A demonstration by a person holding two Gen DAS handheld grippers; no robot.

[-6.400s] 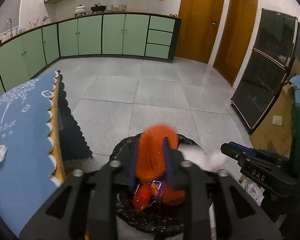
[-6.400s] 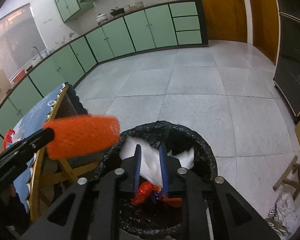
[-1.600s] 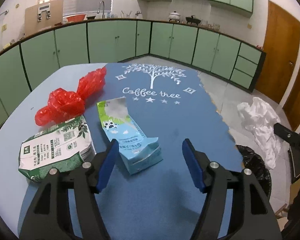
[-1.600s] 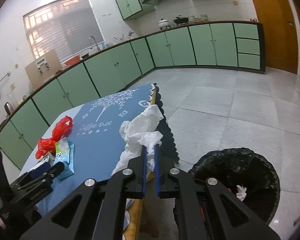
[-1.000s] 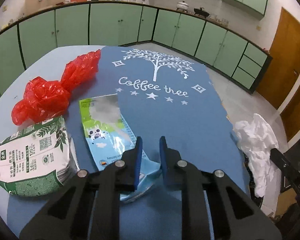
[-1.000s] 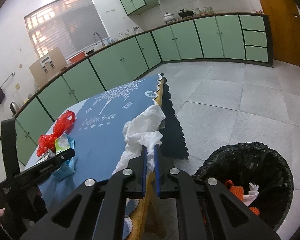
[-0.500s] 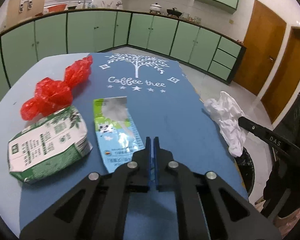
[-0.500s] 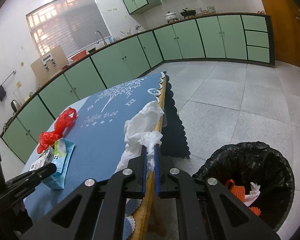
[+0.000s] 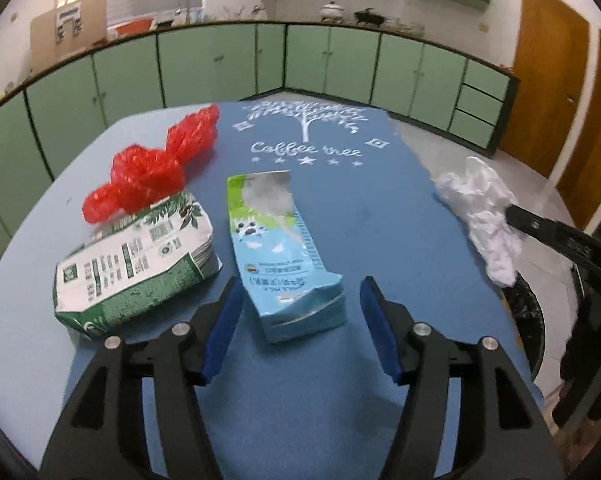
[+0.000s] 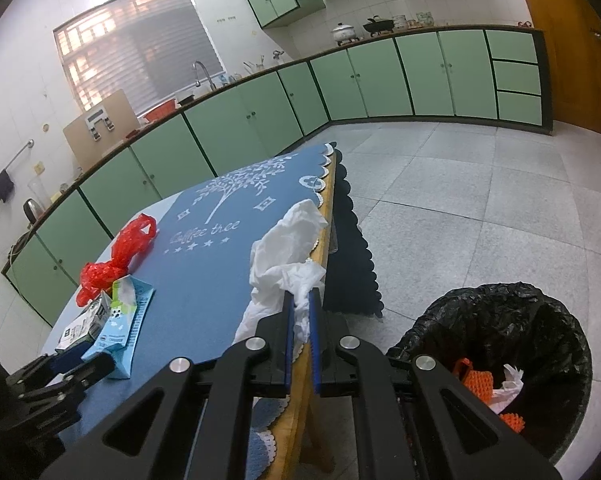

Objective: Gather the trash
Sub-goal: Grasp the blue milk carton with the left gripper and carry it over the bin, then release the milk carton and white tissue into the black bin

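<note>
A green-cupboard kitchen, with a blue-clothed table (image 9: 380,208) as landmark. Nearest on the table, the left gripper (image 9: 300,328) stands spread wide around the near end of the blue carton (image 9: 276,248); I'd push forward a little, then close squarely across its crushed end. Left of the carton lies a green pack (image 9: 136,256), beyond it a red bag (image 9: 152,168). At the table's right edge, the right gripper (image 10: 300,316) pinches white tissue (image 10: 288,252), above-left of the bin (image 10: 512,320).
</note>
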